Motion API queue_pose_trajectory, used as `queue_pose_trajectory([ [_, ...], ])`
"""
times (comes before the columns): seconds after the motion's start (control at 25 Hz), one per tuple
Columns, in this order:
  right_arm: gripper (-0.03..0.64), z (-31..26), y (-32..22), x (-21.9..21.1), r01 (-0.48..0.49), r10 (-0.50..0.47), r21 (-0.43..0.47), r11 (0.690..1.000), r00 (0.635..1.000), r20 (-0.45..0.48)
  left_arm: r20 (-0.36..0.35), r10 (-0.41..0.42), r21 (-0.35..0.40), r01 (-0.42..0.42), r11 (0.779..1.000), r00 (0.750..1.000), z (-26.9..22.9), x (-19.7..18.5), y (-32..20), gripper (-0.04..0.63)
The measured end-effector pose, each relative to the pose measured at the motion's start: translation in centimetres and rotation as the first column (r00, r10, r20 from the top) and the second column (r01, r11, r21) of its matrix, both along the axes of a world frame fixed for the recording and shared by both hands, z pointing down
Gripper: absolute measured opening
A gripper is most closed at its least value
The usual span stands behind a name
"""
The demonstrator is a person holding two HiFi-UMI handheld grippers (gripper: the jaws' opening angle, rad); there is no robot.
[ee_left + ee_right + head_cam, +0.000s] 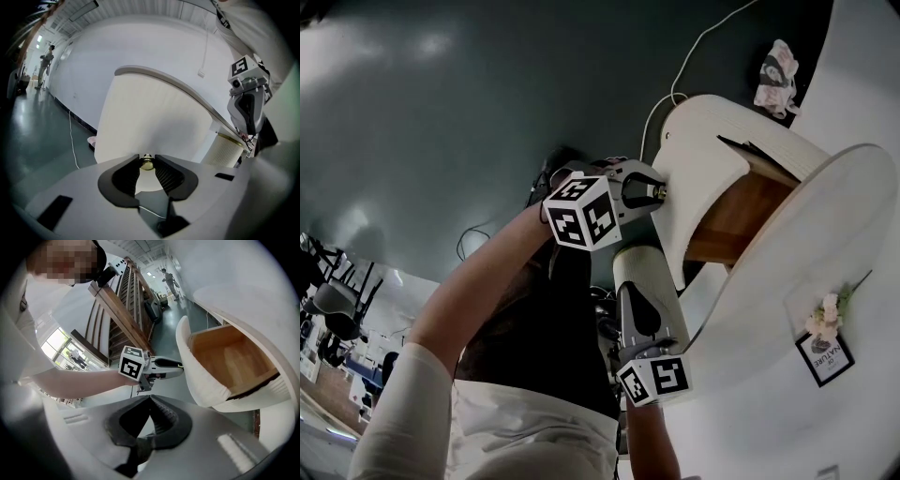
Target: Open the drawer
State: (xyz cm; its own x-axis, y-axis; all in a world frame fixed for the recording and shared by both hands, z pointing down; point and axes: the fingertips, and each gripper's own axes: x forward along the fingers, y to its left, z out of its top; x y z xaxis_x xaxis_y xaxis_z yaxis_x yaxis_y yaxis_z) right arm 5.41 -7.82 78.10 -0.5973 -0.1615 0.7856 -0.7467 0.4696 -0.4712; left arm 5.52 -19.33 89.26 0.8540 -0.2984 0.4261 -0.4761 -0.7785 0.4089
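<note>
Clamping the small brass knob [147, 163] between its tips, the left gripper [147, 159] sits at the left, square to the ribbed white drawer front [154, 112]. The drawer [227, 357] already stands partly out of the rounded cabinet [722, 117], its wooden inside showing. Its slide axis seems to run along the left gripper's line, toward the person. Lower right, the right gripper [149, 400] is pinched together on nothing, apart from the knob, so the left hand is the pulling one.

finely ribbed matt white drawer front [201, 376]; smooth bare wood inside the drawer [229, 357]; shiny brass-like metal knob [147, 163]; ridged black pads [165, 174] on smooth grey plastic left gripper [147, 157]; glossy dark floor [441, 112].
</note>
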Motion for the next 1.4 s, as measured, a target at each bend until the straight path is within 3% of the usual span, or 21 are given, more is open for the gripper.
queue_pose_trajectory([
  [1.4,0.011,-0.6,1.7,-1.5,0.054,-0.055,0.024,0.998,0.998,0.034,0.105,-0.007,-0.036,0.010,0.999,0.994,0.2,-7.3,3.7,0.106],
])
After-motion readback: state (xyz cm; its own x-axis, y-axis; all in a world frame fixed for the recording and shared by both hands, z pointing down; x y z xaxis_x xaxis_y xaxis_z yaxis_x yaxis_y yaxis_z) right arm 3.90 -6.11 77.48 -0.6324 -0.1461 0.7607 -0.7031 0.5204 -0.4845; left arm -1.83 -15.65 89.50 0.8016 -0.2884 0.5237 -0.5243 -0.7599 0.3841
